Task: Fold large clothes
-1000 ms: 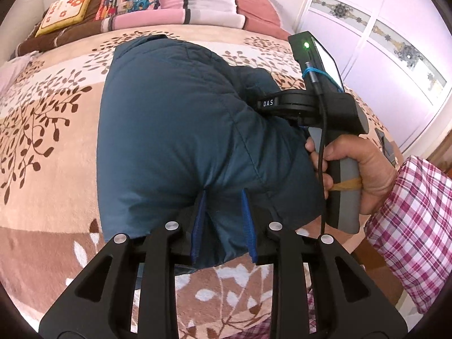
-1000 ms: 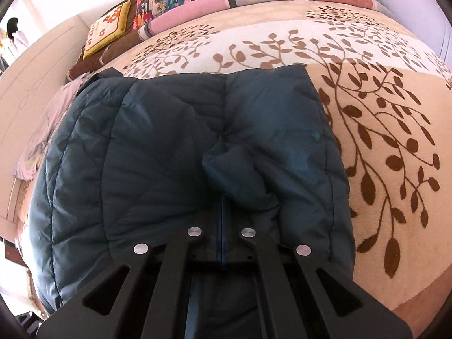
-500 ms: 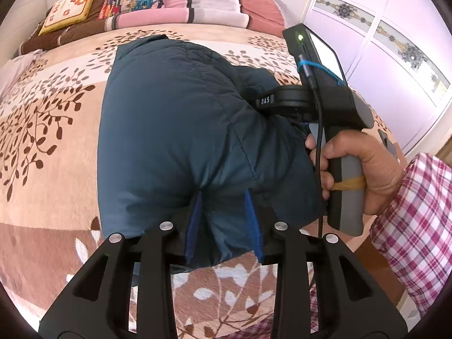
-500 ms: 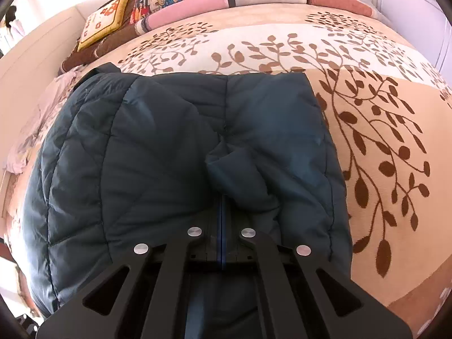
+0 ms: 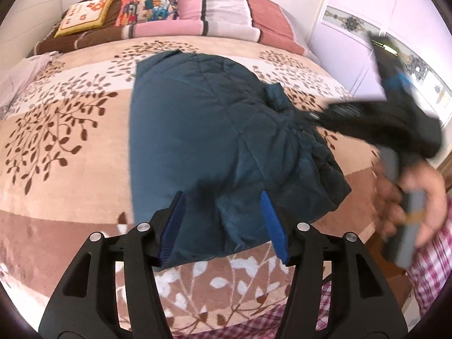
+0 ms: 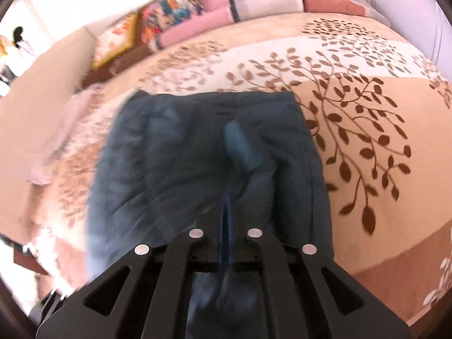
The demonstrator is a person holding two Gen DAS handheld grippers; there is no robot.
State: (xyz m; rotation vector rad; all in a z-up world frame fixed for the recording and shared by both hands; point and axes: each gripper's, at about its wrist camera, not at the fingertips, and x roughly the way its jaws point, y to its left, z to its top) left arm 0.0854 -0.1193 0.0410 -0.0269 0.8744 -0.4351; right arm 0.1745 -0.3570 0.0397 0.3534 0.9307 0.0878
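Your right gripper is closed, its tips over the blue jacket on the bed.

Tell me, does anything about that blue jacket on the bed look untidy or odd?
Slightly. The quilted blue jacket is folded on the leaf-patterned blanket, but its near right corner is bunched and puckered rather than flat. The left claw is opening, its pads off the fabric between them. Nothing looks torn or spilled.

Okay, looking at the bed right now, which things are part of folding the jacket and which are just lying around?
Part of the job:
- blue quilted jacket
- left gripper, jaws opening, the hem between them
- right gripper, shut on the jacket

Just lying about:
- leaf-print bedspread
- yellow cushion
- pink striped pillows
- wardrobe doors
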